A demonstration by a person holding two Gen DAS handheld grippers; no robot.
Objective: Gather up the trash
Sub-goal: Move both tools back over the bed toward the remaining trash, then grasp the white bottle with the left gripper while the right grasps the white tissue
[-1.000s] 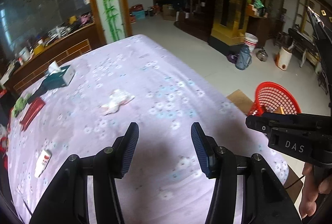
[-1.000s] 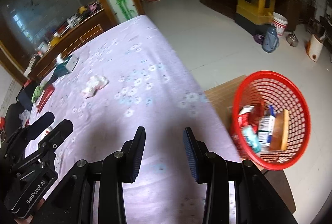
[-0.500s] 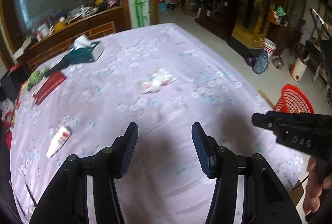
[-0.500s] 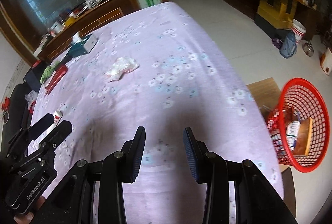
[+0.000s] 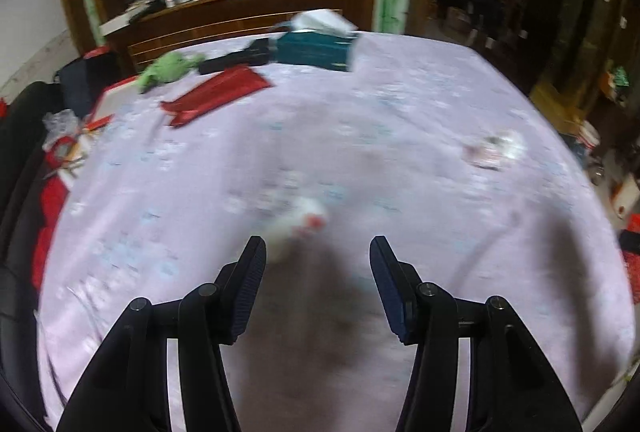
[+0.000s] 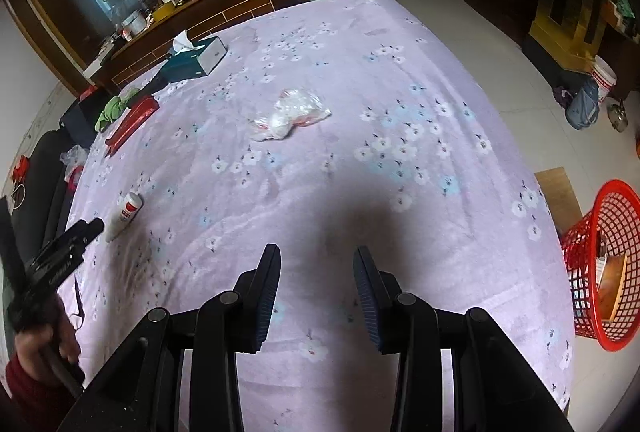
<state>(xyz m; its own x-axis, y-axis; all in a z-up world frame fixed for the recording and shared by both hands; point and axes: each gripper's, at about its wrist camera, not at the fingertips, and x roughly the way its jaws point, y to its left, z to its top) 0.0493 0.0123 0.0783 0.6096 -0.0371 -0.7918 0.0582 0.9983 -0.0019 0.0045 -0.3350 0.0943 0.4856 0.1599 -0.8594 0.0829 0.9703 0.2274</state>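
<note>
A small white bottle with a red label (image 5: pixel 298 222) (image 6: pixel 124 216) lies on the purple flowered tablecloth (image 6: pixel 360 79). My left gripper (image 5: pixel 316 256) hovers open just short of it, blurred by motion; the same left gripper (image 6: pixel 86 230) shows at the left edge of the right wrist view, pointing at the bottle. A crumpled clear plastic wrapper (image 6: pixel 290 113) (image 5: pixel 494 149) lies mid-table. My right gripper (image 6: pixel 316 268) is open and empty over the near side of the table. A red mesh basket (image 6: pixel 600 268) with trash inside stands on the floor at the right.
At the table's far left lie a teal tissue box (image 6: pixel 196 59), a green cloth (image 6: pixel 114 109) and a red flat pack (image 6: pixel 132 123). A wooden counter (image 6: pixel 200 3) runs behind. A brown board (image 6: pixel 560 195) lies beside the basket. A hand (image 6: pixel 40 340) holds the left gripper.
The left gripper has swung left and closer to the white bottle, which now lies just ahead of its fingers. The right gripper's view turned left, so the basket slid to the right edge.
</note>
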